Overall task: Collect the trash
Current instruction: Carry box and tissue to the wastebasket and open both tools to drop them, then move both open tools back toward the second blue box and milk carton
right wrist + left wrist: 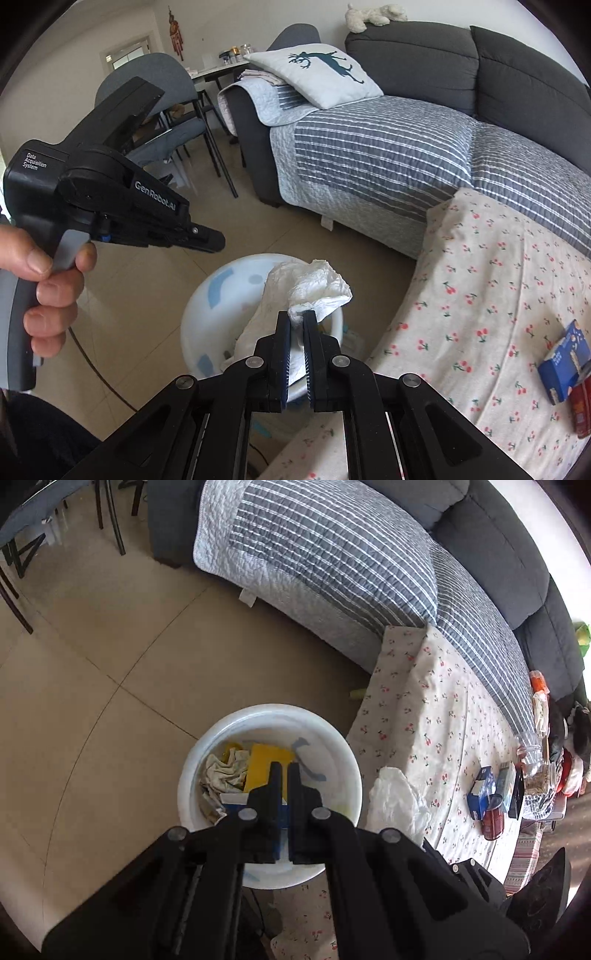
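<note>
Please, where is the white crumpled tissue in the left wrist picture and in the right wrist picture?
Left wrist view: white crumpled tissue lower right of centre, right of the white bin.
Right wrist view: tissue at centre, clamped in the right gripper.
Shared landmark: the white bin.

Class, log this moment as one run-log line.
right gripper: shut on tissue | left gripper: shut, empty, over bin | step: tissue not yet dropped

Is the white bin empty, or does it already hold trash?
Not empty. The round white plastic bin holds a crumpled beige cloth, a flat yellow piece and something blue under the left gripper.
</note>
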`<state>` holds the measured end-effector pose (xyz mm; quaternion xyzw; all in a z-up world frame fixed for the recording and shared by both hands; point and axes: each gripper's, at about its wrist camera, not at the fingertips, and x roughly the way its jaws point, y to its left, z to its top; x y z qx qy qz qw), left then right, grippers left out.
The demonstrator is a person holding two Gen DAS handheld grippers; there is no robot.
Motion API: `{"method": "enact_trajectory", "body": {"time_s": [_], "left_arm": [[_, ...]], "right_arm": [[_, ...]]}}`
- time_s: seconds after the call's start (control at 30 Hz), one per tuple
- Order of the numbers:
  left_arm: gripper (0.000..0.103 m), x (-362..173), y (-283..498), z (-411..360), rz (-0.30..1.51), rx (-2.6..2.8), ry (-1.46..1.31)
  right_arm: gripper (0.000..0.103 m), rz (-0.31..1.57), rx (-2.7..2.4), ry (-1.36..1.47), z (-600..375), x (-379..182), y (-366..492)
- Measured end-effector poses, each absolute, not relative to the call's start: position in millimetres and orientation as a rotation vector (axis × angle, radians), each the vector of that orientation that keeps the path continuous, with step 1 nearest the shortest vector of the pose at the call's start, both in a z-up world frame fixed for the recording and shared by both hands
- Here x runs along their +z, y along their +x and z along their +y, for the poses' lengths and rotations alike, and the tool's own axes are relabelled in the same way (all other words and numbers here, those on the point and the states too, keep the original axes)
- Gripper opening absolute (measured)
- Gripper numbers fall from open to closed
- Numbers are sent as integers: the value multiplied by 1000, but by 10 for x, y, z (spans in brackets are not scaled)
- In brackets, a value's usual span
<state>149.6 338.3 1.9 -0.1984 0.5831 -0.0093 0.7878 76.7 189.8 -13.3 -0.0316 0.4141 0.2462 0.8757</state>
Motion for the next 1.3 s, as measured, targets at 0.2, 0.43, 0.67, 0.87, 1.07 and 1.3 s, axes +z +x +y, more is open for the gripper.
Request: {"method": "enact_trajectory", "body": {"time_s": [0.2,0.43,0.67,0.87,1.07,1.3], "left_arm": [[13,149,1455,3460,1204,-29,-479],[16,191,1509,3368,1185,-57,-465],[24,234,1577,3066,1188,-90,-394],[34,293,1574,2569,1195,-164,-304],[49,341,1525,1973,1199,-265,-195],[52,252,1519,1272,1227,-336,-60]], "right_arm": [[14,930,538,-1,2159,-295,954],[40,934,519,-12,2125,-241,949],[47,935,474,-32,1593,-123,807],[52,960,406,-61,994,21,693],[58,959,316,-123,368,163,584],[62,980,186,-52,-489,186,525]]}}
